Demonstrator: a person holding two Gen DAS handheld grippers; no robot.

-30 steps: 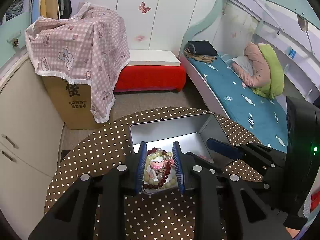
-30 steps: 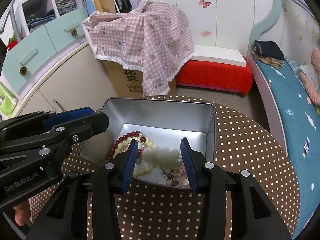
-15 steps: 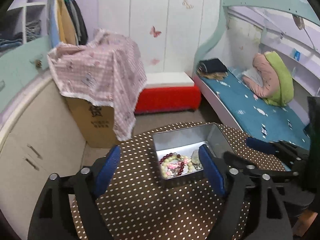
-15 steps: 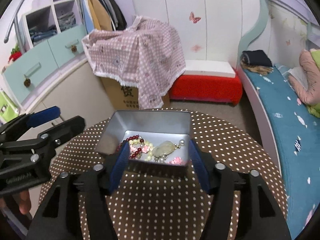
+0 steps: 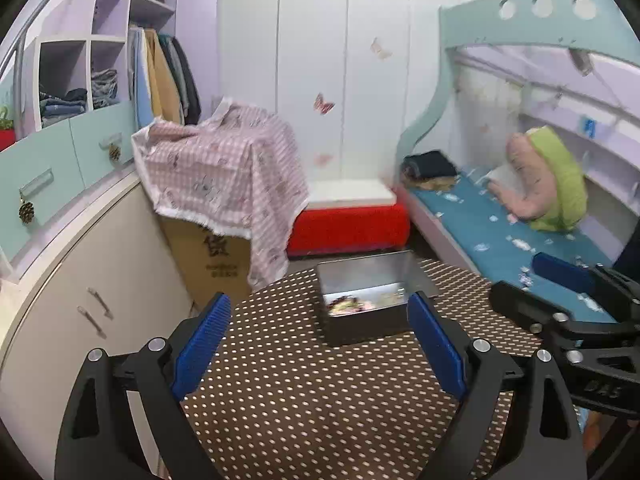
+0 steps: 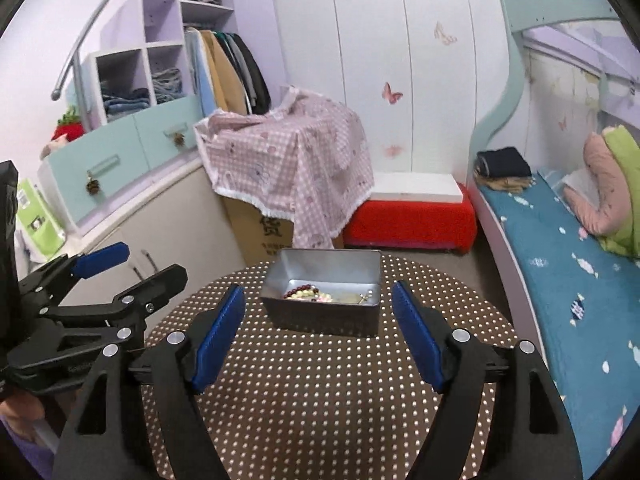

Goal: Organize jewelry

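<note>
A grey metal tin (image 5: 366,316) (image 6: 320,314) stands on the far part of the round brown polka-dot table (image 5: 304,392) (image 6: 320,392). Bead bracelets and other jewelry (image 6: 312,295) (image 5: 348,304) lie inside it. My left gripper (image 5: 316,344) is open and empty, held back above the table's near side. My right gripper (image 6: 318,340) is open and empty too, also well back from the tin. Each gripper shows at the edge of the other's view (image 5: 560,280) (image 6: 100,264).
A cardboard box under a pink checked cloth (image 6: 288,160) stands behind the table, next to a red bench (image 6: 412,216). Cream cabinets (image 5: 80,280) are on the left. A bunk bed with a blue mattress (image 6: 560,264) is on the right.
Both grippers opened wide and pulled back and up from the tin. The left gripper let go of the bead bracelets, which now lie in the tin.
</note>
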